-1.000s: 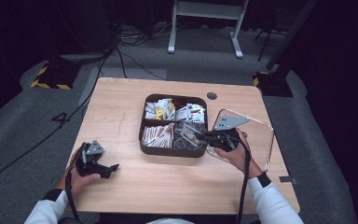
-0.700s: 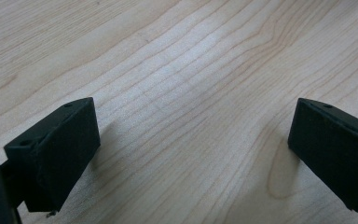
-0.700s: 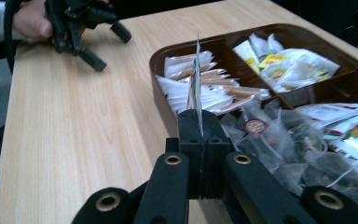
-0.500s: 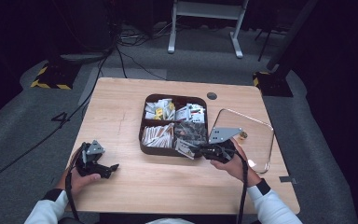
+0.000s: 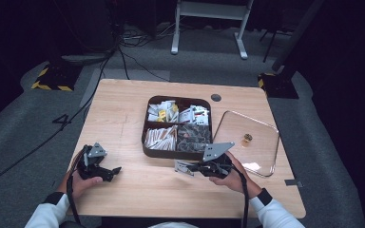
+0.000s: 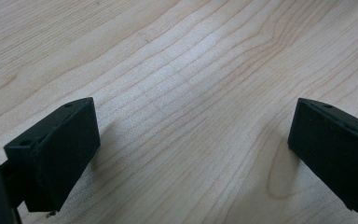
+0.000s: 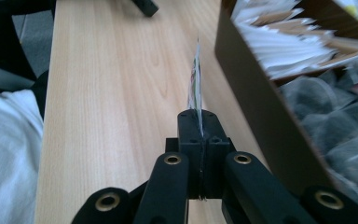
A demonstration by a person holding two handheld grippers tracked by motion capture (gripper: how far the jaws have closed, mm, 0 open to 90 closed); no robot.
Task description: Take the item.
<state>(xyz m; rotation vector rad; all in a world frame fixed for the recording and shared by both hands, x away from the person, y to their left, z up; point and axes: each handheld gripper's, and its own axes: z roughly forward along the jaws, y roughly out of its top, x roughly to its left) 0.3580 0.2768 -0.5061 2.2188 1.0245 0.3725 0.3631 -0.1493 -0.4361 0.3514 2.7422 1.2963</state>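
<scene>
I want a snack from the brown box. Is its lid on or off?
Off. The clear lid lies flat on the table beside the box, whose packets sit uncovered.

Bare table (image 5: 123,118) left of box (image 5: 171,154); lid (image 5: 261,128) blocks right

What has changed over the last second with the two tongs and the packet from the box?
The right tongs, shut on a thin packet, have drawn back from over the box toward the person and come down low over the table in front of it. The left tongs stayed put, jaws open, holding nothing. The box and the clear lid beside it kept their places.
</scene>
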